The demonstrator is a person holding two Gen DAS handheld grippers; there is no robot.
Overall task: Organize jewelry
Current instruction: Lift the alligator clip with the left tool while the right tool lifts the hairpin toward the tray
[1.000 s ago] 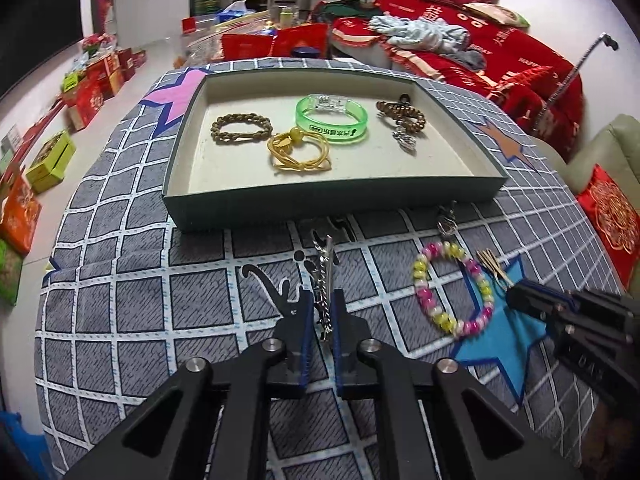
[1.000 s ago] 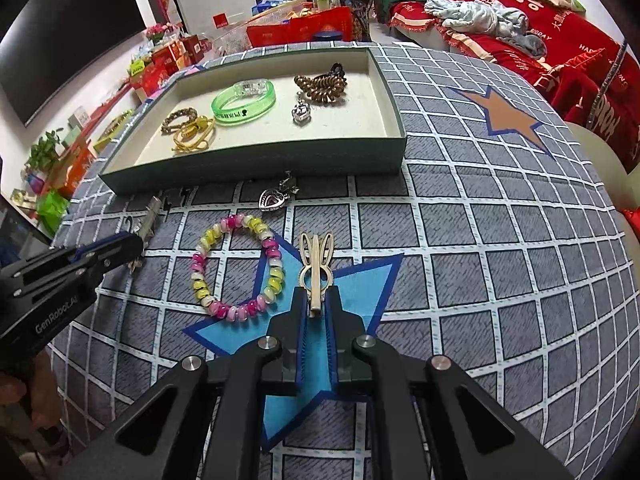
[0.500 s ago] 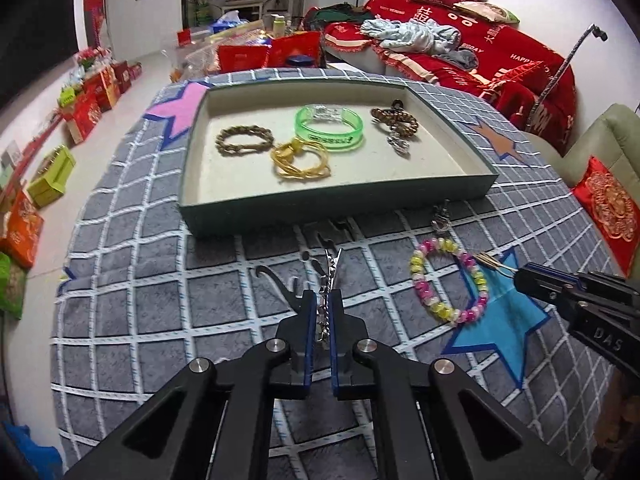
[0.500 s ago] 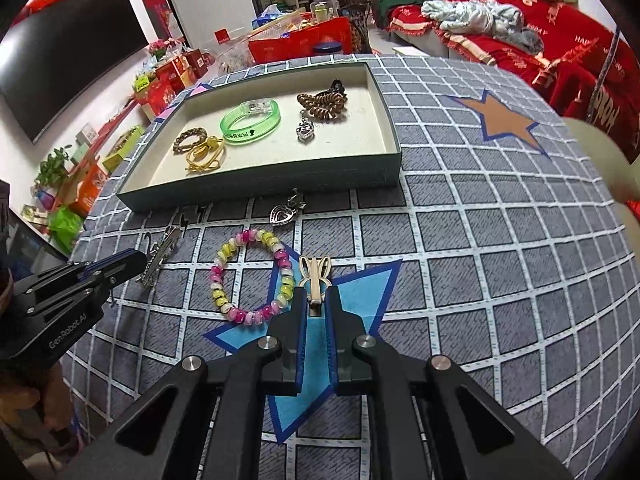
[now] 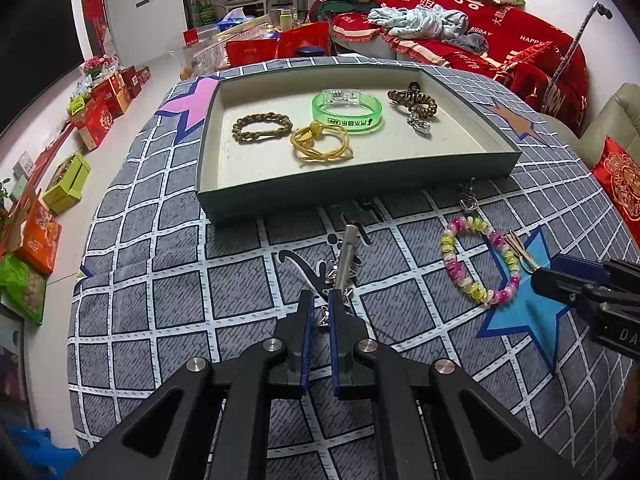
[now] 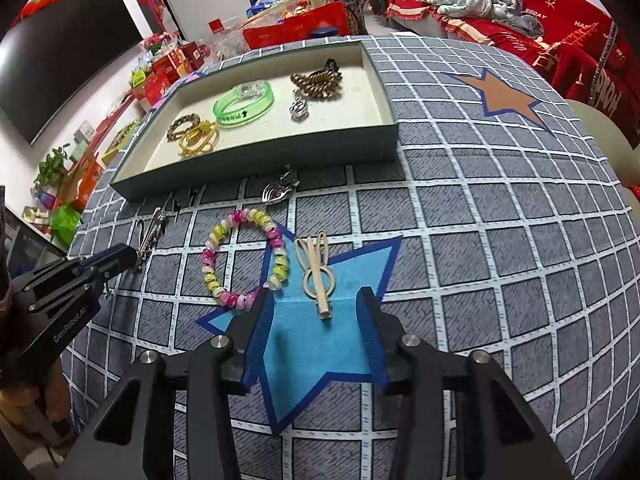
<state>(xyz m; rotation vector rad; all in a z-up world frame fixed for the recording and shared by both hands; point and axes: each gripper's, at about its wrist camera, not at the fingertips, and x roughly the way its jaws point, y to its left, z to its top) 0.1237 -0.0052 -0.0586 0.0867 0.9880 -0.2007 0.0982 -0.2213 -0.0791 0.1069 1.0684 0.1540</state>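
A: Left gripper (image 5: 320,312) — jaws pressed together on the near end of a silver hair clip (image 5: 346,254). The clip's far end points toward the tray (image 5: 360,184).

B: Right gripper (image 6: 316,316)?

A: Jaws opening. The gold hair clip (image 6: 317,270) lies between them on the blue star (image 6: 320,356) of the tablecloth (image 6: 500,220), and neither pad presses on it.

B: Loose pieces on the cloth?

A: 2 more — a pink-and-yellow beaded bracelet (image 6: 244,258) just beside the gold clip, and a silver heart pendant (image 6: 276,192) close to the tray's front wall.

B: In the tray?

A: 4 pieces plus a charm: a brown braided bracelet (image 5: 262,128), a yellow cord bracelet (image 5: 322,144) touching a green bangle (image 5: 347,110), and a brown coiled bracelet (image 5: 414,100) with a silver charm (image 5: 419,125) at its edge.
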